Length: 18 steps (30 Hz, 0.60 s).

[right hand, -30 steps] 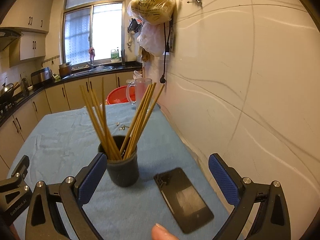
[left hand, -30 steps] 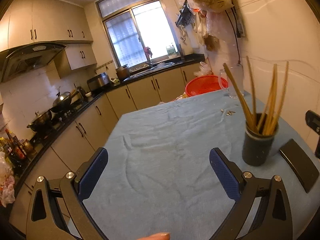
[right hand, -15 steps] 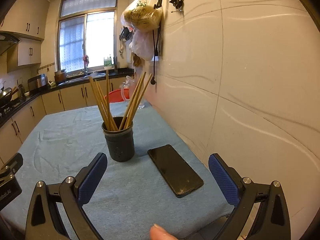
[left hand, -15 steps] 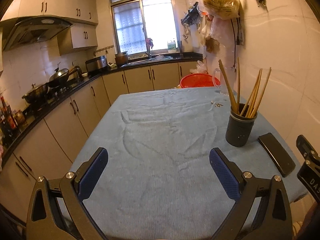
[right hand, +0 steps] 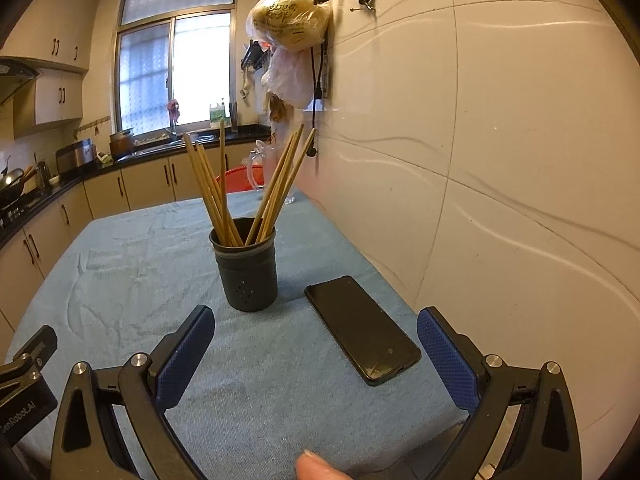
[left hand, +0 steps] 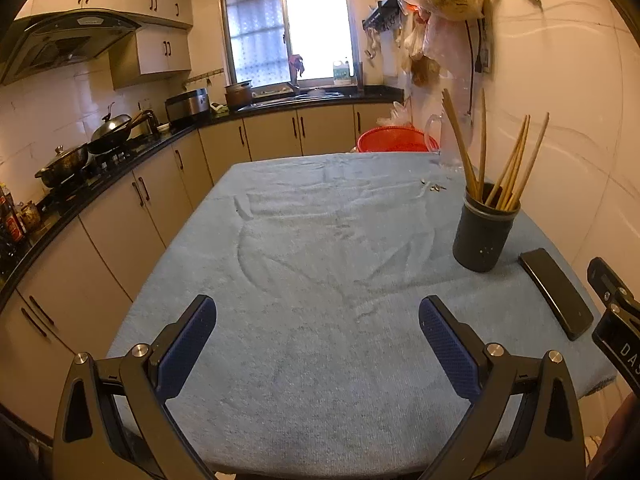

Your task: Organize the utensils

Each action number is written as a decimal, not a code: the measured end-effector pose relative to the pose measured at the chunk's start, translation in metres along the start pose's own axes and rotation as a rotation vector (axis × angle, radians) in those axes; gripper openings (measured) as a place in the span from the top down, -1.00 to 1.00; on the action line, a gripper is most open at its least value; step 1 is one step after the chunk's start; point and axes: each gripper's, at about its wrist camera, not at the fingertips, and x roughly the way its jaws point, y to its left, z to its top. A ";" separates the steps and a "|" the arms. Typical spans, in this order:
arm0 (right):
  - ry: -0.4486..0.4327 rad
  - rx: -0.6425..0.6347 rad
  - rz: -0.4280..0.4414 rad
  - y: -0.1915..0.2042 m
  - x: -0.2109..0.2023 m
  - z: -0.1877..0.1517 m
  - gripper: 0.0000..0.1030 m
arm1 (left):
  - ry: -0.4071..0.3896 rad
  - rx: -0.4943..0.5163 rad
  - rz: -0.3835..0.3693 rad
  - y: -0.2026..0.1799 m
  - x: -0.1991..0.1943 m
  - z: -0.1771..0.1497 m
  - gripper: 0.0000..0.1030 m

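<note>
A dark round holder (left hand: 485,234) (right hand: 245,264) stands upright on the blue tablecloth (left hand: 320,264) (right hand: 132,264) near the right wall. Several wooden chopsticks (left hand: 508,164) (right hand: 218,188) fan out of it. My left gripper (left hand: 316,344) hovers open over the near part of the cloth, well short and left of the holder, with nothing between its blue pads. My right gripper (right hand: 316,354) is open too, empty, short of the holder. The right gripper's body shows at the right edge of the left wrist view.
A black phone (left hand: 556,292) (right hand: 362,328) lies flat just right of the holder. A glass jug (left hand: 440,140) (right hand: 260,168) and a red basin (left hand: 396,140) stand at the far end. Tiled wall (right hand: 480,160) runs along the right; counters and stove (left hand: 80,156) on the left.
Both grippers have pulled back from the table toward its near edge and levelled out, so the holder and phone look farther away. Nothing on the table has moved.
</note>
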 end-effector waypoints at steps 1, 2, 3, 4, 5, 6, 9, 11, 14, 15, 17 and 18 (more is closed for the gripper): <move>-0.001 0.002 0.000 0.000 0.000 0.000 -1.00 | -0.002 0.002 0.000 0.000 0.000 0.000 -0.96; -0.001 0.004 0.002 0.000 0.001 0.000 -1.00 | -0.004 0.003 0.001 0.000 0.000 -0.001 -0.96; 0.002 0.003 0.002 0.001 0.002 0.000 -0.99 | -0.006 0.004 0.002 -0.001 0.000 -0.001 -0.96; 0.004 0.002 0.003 0.002 0.003 0.000 -0.99 | -0.005 0.005 0.002 0.000 0.000 -0.001 -0.96; 0.007 0.000 0.004 0.002 0.003 -0.001 -0.99 | -0.002 0.004 0.002 -0.001 0.000 -0.001 -0.96; 0.011 -0.003 0.007 0.003 0.004 -0.001 -1.00 | 0.003 0.005 0.001 -0.001 0.001 -0.001 -0.96; 0.016 -0.014 0.008 0.006 0.006 -0.003 -0.99 | 0.012 0.001 -0.002 0.000 0.002 -0.002 -0.96; 0.020 -0.017 0.008 0.007 0.005 -0.003 -1.00 | 0.014 0.000 -0.003 0.001 0.003 -0.002 -0.96; 0.024 -0.018 0.011 0.007 0.005 -0.004 -1.00 | 0.015 0.003 -0.004 0.001 0.003 -0.002 -0.96; 0.026 -0.019 0.011 0.007 0.006 -0.005 -0.99 | 0.016 0.005 -0.003 0.001 0.004 -0.002 -0.96; 0.029 -0.021 0.012 0.007 0.007 -0.004 -1.00 | 0.019 0.009 -0.004 0.000 0.004 -0.003 -0.96; 0.030 -0.023 0.013 0.007 0.007 -0.005 -0.99 | 0.020 0.009 -0.004 0.001 0.005 -0.003 -0.96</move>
